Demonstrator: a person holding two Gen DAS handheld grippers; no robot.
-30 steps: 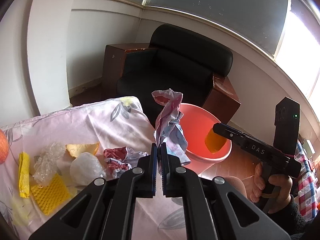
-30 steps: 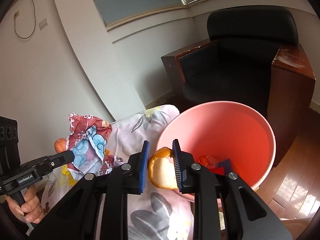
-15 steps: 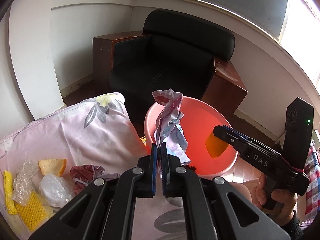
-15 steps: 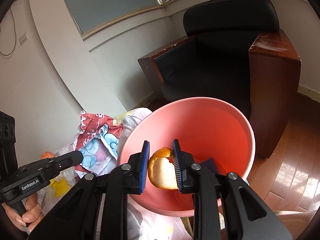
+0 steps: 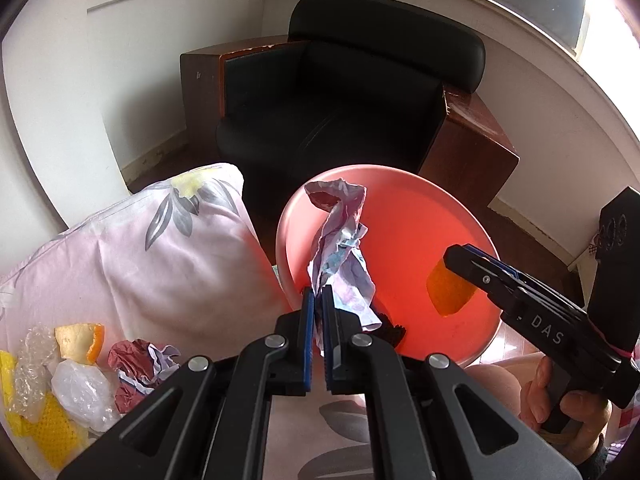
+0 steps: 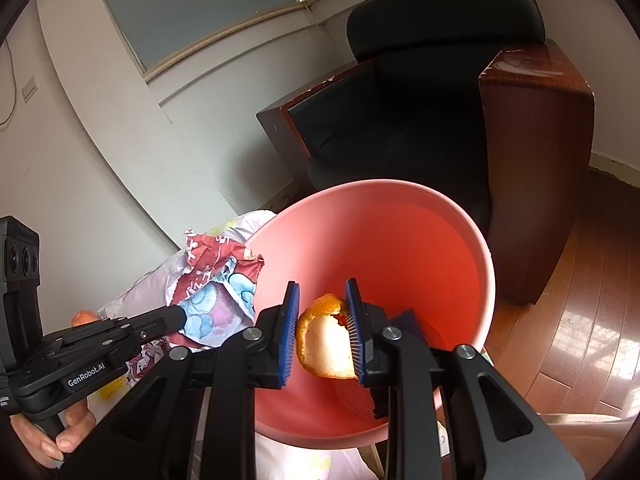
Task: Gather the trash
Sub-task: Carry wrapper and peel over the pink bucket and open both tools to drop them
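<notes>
A round pink bin (image 5: 400, 200) (image 6: 440, 216) stands beside the floral-cloth table. My left gripper (image 5: 318, 300) is shut on a crumpled printed wrapper (image 5: 340, 240) (image 6: 216, 280), which hangs over the bin's near left rim. My right gripper (image 6: 322, 320) is shut on a curl of orange peel (image 6: 324, 340) (image 5: 448, 292), held over the bin's open mouth. In the left wrist view the right gripper (image 5: 460, 260) reaches in from the right, a hand on its grip. A dark scrap (image 6: 408, 316) lies inside the bin.
On the pink floral cloth (image 5: 160, 264) at lower left lie another orange peel (image 5: 80, 340), a crumpled red wrapper (image 5: 136, 364), a clear plastic bag (image 5: 80, 392), bubble wrap (image 5: 34, 356) and yellow foam netting (image 5: 52, 428). A black armchair (image 5: 340, 100) with wooden sides stands behind the bin.
Both grippers have moved toward the bin and sunk lower: the wrapper now hangs over its rim and the peel sits over its mouth. Neither grip has altered.
</notes>
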